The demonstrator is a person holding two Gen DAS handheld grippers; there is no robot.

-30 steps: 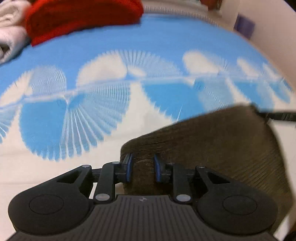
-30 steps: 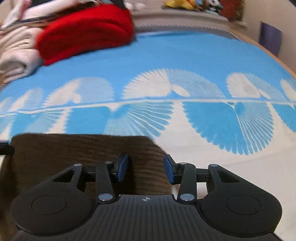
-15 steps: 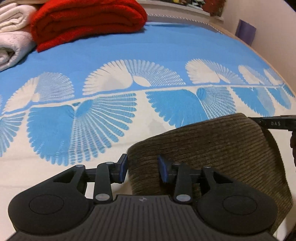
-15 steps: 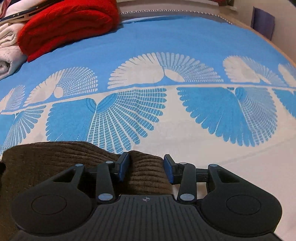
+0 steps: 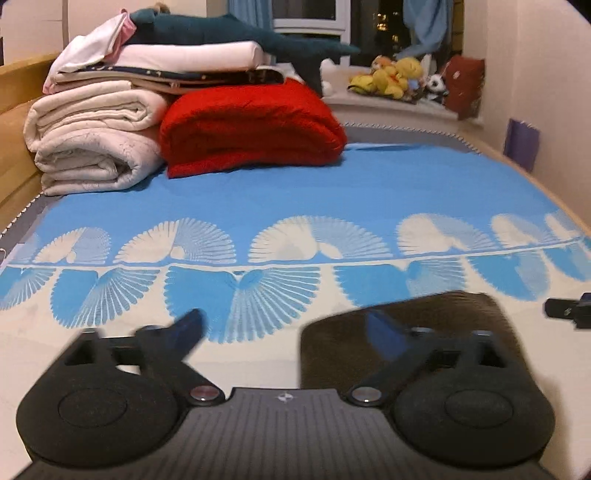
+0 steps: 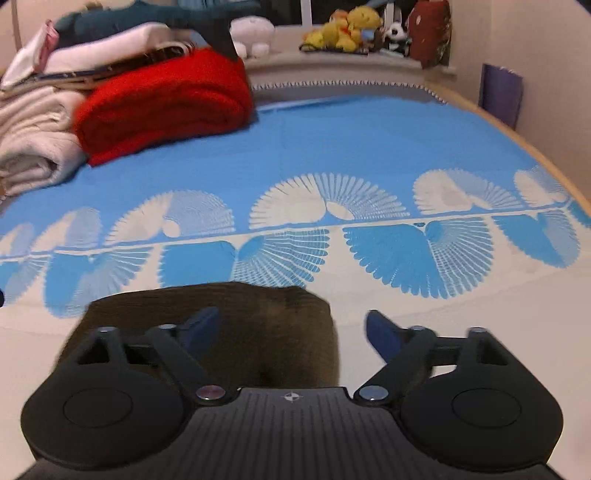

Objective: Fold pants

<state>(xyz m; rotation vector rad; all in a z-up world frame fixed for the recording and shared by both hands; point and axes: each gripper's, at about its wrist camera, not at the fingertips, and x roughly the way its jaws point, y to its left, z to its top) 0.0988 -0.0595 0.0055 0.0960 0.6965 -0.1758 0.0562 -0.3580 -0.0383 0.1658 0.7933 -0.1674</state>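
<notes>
On the bed (image 5: 295, 184), both hand-held grippers (image 5: 284, 328) (image 6: 291, 328) gape above pants (image 6: 221, 317).

Warm indoor light, even and fairly bright, with the window (image 5: 369, 22) at far dark. Shadows soft, only a faint one under the red blanket (image 5: 251, 125). No glare. Strong fisheye bend: bed (image 5: 332, 184) edges curve, corners vignette dark. Motion blur on left tongs (image 5: 284, 332) and their fingers (image 5: 184, 330); brown pants (image 5: 369, 332) smeared, texture lost. Right-wrist view: right tongs (image 6: 291, 328) slightly blurred, far-left bedding pile (image 6: 33, 144) smeared. Overall soft, some compression noise.
</notes>
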